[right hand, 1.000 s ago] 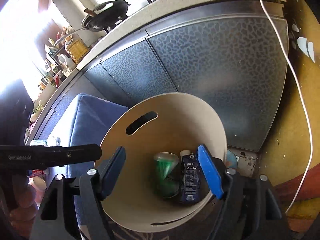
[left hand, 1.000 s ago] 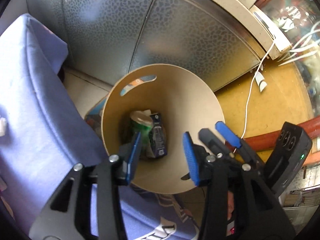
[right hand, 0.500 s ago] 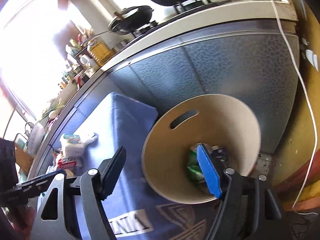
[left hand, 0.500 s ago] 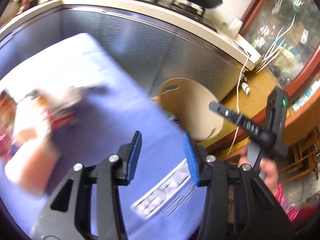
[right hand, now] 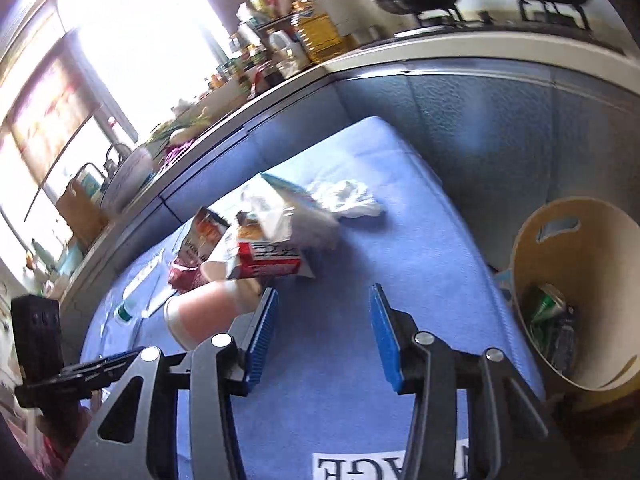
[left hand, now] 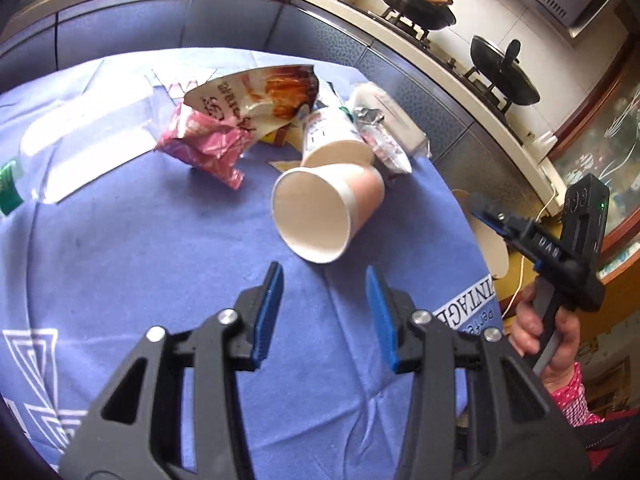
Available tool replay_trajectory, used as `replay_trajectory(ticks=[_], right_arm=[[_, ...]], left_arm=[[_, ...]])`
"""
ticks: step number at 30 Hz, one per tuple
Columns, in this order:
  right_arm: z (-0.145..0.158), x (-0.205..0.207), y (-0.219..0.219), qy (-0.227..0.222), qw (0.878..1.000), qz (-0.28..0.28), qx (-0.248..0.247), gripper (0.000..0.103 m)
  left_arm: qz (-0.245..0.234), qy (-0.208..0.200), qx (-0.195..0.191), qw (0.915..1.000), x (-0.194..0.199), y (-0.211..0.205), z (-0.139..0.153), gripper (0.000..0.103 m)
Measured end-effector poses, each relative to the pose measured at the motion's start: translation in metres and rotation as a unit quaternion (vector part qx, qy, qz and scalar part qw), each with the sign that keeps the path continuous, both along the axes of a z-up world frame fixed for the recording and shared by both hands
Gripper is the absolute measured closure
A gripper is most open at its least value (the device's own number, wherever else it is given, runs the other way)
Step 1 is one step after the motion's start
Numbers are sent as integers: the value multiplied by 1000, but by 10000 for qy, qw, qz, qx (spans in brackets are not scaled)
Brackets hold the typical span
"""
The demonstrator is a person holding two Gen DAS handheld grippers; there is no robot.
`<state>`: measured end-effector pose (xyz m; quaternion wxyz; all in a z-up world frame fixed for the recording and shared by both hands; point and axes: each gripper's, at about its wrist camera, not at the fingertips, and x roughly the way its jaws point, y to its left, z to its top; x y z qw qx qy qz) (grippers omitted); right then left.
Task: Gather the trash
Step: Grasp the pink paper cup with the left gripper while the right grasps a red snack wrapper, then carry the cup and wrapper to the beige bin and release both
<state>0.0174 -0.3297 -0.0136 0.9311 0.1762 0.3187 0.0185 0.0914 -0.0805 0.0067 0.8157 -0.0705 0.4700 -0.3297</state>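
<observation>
My left gripper [left hand: 325, 280] is open and empty above the blue tablecloth [left hand: 160, 280], just short of a white paper cup [left hand: 320, 210] lying on its side. Behind the cup lie a second cup [left hand: 332, 140], a torn snack bag [left hand: 248, 108] and wrappers. My right gripper [right hand: 322, 300] is open and empty over the cloth [right hand: 340, 380]. The same pile shows in its view: the cup [right hand: 200, 314], a red-and-white packet [right hand: 268, 262], crumpled tissue [right hand: 348, 198]. The beige bin [right hand: 600, 264] stands at the right with a green can [right hand: 548, 308] inside.
A clear plastic bottle with a green cap [left hand: 60, 148] lies at the table's left. Grey cabinet fronts [right hand: 500, 140] and a counter with pans [left hand: 416, 4] run behind the table. The right gripper's handle and a hand [left hand: 552, 288] are beyond the table's right edge.
Both grippers have swung away from the bin and now face the table. The left one has moved over the cloth up to the lying cup. Both remain open.
</observation>
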Motion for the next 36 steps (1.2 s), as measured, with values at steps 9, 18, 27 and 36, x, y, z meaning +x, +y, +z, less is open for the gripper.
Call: replay_trajectory(ticks=[9, 18, 27, 36], right_arm=[[5, 33, 74, -138, 9882, 598, -1406, 59], [-11, 62, 75, -14, 9830, 690, -1701, 89], [14, 21, 55, -411, 9947, 787, -523, 92], [45, -38, 6, -968, 9926, 413, 601, 92]], left_arm=[[-291, -97, -34, 9995, 8, -23, -1, 62], [-276, -127, 49, 9995, 25, -40, -7, 74], [-282, -108, -128, 9995, 17, -27, 2, 100], [-604, -447, -557, 9956, -16, -20, 50, 101]])
